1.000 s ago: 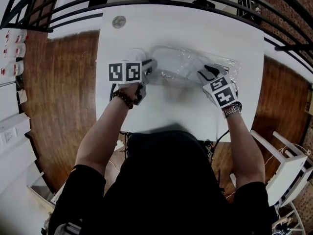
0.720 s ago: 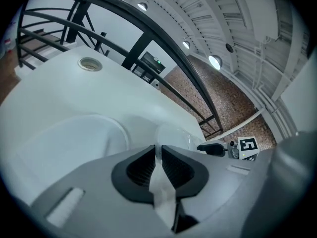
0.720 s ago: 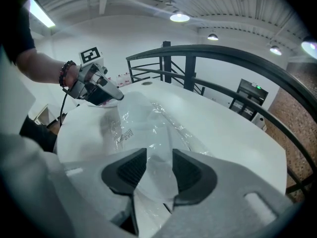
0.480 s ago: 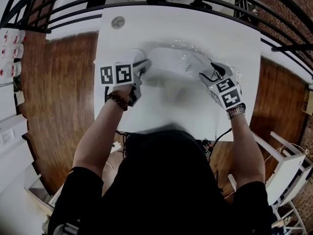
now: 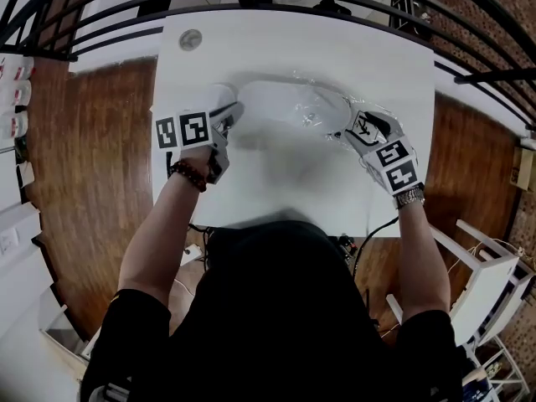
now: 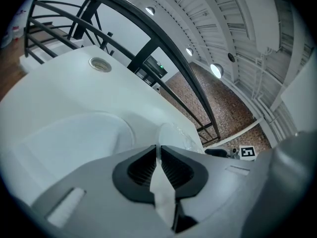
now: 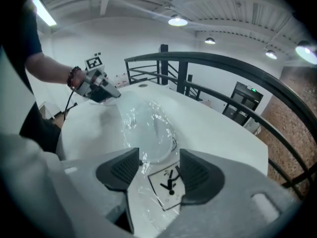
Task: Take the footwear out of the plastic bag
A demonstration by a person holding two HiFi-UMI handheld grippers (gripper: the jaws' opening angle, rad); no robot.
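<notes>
Left tool (image 6: pixel 158 157) has just clamped onto a thin white edge, apparently the slipper (image 5: pixel 268 99), which lies mostly inside the plastic bag (image 5: pixel 322 107) on the counter (image 5: pixel 293 48). Right tool (image 7: pixel 156 170) has just opened above the bag's end. Unpinned, the bag may drag along.

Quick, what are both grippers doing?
Left gripper: just closed on the flat white slipper.
Right gripper: just opened, empty, over the clear plastic bag.

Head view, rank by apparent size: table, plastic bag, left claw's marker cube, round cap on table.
1. table
2. plastic bag
3. marker cube on left claw, enlarged by nearness to the camera
4. round cap
</notes>
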